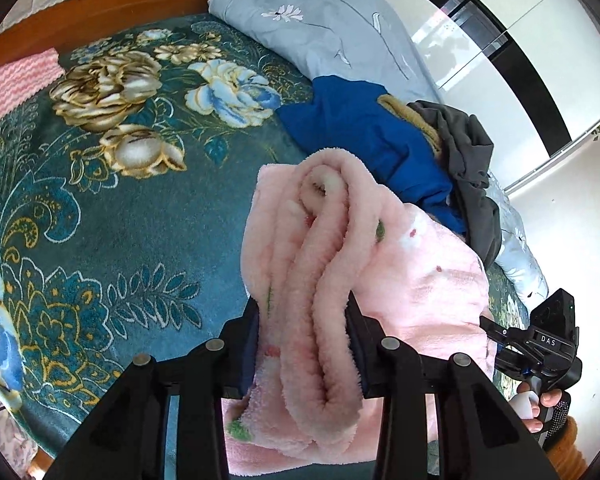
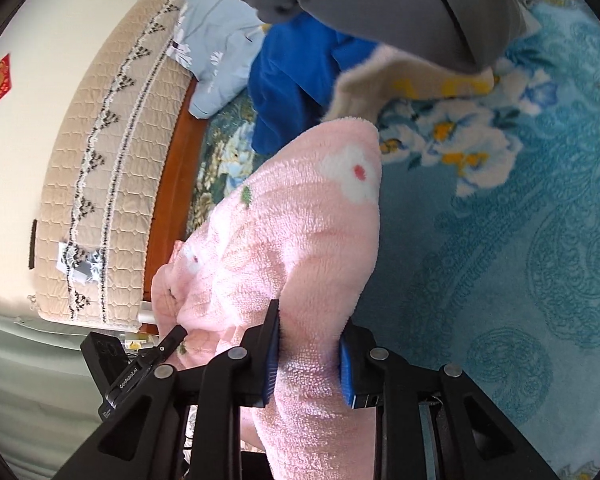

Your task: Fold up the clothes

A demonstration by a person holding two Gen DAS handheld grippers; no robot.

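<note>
A fluffy pink garment (image 1: 324, 264) with small flower prints hangs bunched above a teal floral bedspread (image 1: 112, 208). My left gripper (image 1: 304, 320) is shut on a thick roll of its folds. In the right wrist view the same pink garment (image 2: 300, 216) is clamped between the blue pads of my right gripper (image 2: 310, 336), which is shut on it. The right gripper (image 1: 540, 344), held by a hand, shows at the left view's right edge. Behind lie a blue garment (image 1: 360, 132) and a grey garment (image 1: 468, 152) in a pile.
A grey-blue flowered pillow (image 1: 324, 20) lies at the head of the bed against a wooden headboard (image 2: 172, 184) with a quilted beige cover (image 2: 100, 168). A cream fleece piece (image 2: 388, 80) lies under the grey garment (image 2: 380, 0). A pink knitted cloth (image 1: 16, 80) is at far left.
</note>
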